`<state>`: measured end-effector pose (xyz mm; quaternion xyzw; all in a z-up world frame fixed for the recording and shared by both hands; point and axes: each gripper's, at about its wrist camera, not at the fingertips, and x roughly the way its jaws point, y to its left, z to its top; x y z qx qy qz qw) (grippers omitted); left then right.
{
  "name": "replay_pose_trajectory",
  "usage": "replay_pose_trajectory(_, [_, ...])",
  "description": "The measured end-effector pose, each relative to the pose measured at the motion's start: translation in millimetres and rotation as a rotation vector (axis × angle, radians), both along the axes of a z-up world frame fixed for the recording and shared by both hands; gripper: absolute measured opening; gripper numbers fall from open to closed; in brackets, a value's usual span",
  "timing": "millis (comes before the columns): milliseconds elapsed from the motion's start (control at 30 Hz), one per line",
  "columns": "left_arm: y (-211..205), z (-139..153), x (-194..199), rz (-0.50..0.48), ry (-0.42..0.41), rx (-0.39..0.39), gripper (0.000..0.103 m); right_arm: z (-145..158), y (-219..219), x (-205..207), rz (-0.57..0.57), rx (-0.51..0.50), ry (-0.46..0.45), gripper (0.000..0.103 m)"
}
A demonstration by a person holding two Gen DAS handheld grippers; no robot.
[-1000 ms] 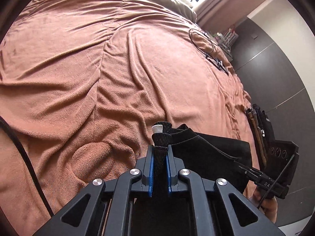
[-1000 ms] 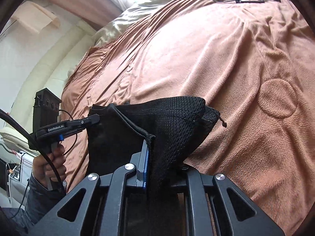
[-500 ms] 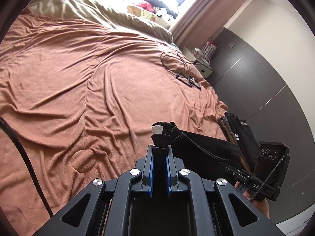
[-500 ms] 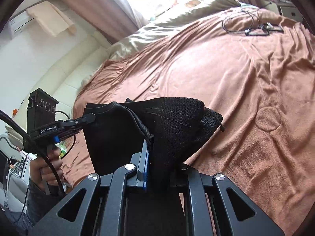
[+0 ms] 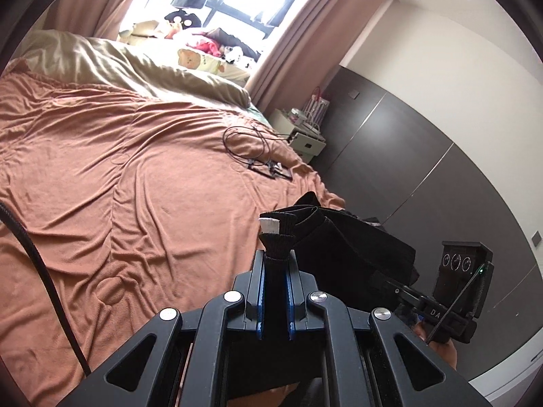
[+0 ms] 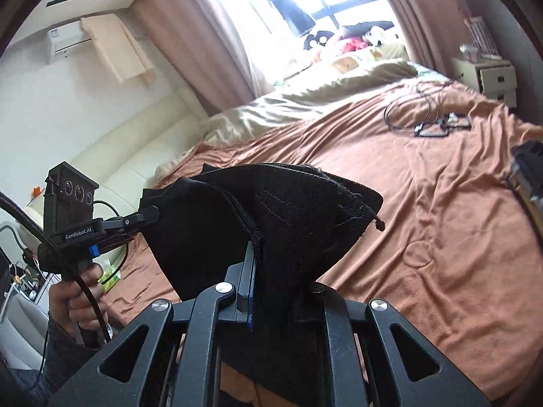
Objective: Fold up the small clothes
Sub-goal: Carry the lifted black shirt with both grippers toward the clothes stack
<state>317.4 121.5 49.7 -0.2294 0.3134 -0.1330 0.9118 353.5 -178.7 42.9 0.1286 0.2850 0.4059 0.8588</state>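
Black knit fills our left wrist view: the left gripper [image 5: 275, 281] is clamped on a corner of the garment [image 5: 353, 251], which stretches rightward to our right gripper [image 5: 390, 283], held off the bed. The orange blanket [image 5: 135, 176] spreads left and far, a cable [image 5: 244, 142] on it, curtains [image 5: 302, 34] beyond.

In the right wrist view, our right gripper [image 6: 271, 288] pinches the garment's [image 6: 288, 217] other corner; its long axis runs left to the left gripper [image 6: 149, 213]. A sofa [image 6: 135, 135] stands far left.
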Motion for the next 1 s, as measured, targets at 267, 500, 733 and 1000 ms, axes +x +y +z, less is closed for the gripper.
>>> replay_pose_trajectory(267, [-60,42,-7,-0.085,-0.063,0.008,0.01,46,-76,-50,-0.082,-0.006,-0.09,0.009])
replay_pose_trajectory(500, [-122,69,-2,-0.173,-0.1,0.017,0.01,68,-140,-83,-0.152,-0.002,-0.133,0.009])
replay_pose_trajectory(733, [-184,87,14,-0.255,-0.107,0.007,0.01,76,-187,-116,-0.231,-0.03,-0.172,0.009])
replay_pose_trajectory(1000, [-258,108,33,-0.362,-0.135,0.001,0.01,92,-210,-145,-0.323,-0.091,-0.216,0.009])
